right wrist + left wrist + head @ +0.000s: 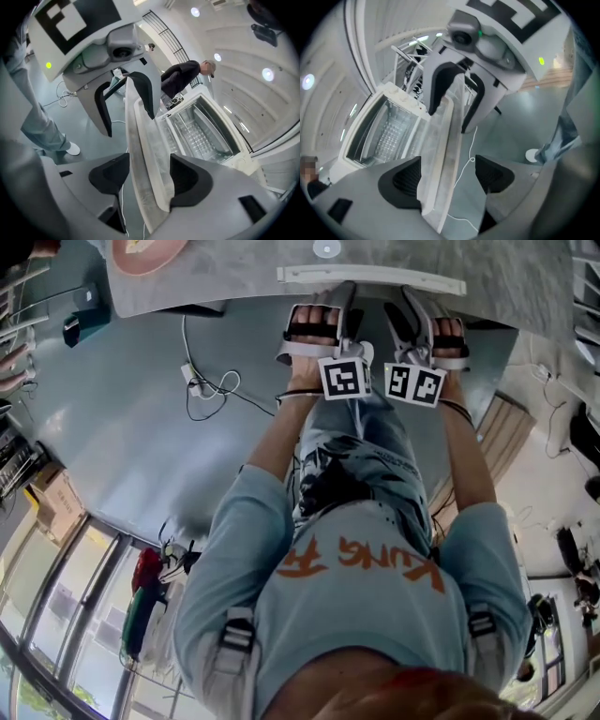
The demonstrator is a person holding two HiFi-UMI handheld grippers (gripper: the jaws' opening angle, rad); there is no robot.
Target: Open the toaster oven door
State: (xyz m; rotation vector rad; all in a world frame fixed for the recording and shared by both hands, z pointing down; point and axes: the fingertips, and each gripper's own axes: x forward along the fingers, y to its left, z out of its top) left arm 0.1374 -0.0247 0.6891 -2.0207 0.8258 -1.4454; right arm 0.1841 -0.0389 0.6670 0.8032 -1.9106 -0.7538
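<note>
Jaws of left gripper [447, 176] and right gripper [147, 174] spread, unclamped, side by side, straddling front edge of swung-open toaster oven door [440, 150]; oven cavity [386, 133] just beyond.

Across the top of my head view runs a pale grey mottled worktop [234, 282]. On it lie a round pink plate [148, 251] at upper left and a small white disc [326, 248] at top centre. The toaster oven's white door bar [370, 276] overlaps its lower edge. Below, the glossy grey-blue floor [112, 446] carries a looped white cable [197, 385] and, at left, a brown cardboard box [58, 502].
</note>
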